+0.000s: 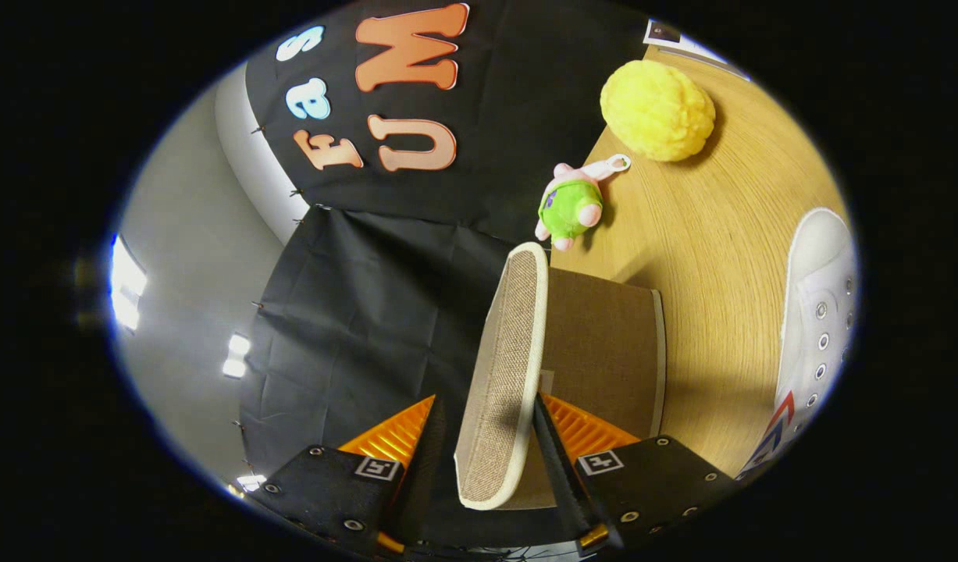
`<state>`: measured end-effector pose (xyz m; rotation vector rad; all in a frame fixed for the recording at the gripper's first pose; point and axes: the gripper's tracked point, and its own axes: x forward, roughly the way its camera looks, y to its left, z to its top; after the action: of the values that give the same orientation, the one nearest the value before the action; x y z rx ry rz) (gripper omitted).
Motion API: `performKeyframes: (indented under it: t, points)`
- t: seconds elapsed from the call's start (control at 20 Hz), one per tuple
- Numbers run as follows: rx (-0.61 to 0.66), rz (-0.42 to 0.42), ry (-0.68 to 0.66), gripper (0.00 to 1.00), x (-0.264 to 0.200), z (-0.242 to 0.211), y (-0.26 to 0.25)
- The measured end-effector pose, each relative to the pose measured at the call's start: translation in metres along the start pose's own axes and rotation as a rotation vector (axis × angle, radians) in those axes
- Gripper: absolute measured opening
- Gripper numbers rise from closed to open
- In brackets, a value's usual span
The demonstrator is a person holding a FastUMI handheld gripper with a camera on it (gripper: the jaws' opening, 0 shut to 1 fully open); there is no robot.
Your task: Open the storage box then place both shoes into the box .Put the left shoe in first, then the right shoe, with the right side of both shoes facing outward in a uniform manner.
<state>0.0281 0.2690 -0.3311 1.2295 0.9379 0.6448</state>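
The hand-held gripper (486, 425) pinches the storage box's lid (503, 375), lifted on edge, so opening seems underway; next, swing it clear toward nine o'clock.

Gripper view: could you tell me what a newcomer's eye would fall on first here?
First, the beige fabric lid of the storage box, standing edge-on between the fingers of the gripper, which look pressed on it from both sides. Beyond the box on the wooden table lie a small green and pink plush toy and, farther on, a fluffy yellow ball. A white shoe lies beside the box.
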Motion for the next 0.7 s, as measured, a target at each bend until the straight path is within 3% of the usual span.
performKeyframes:
  t: [0.15,0.3,0.5,0.65,0.7]
  points:
    - [-0.036,0.025,-0.018,0.45,-0.002,0.002,0.014]
    - [-0.088,-0.043,0.001,0.39,0.006,-0.003,0.003]
    - [-0.064,-0.118,0.016,0.34,0.01,-0.008,-0.016]
    - [-0.013,-0.113,-0.004,0.17,0.008,-0.004,-0.006]
    - [0.003,-0.123,-0.022,0.16,0.007,0.002,-0.003]
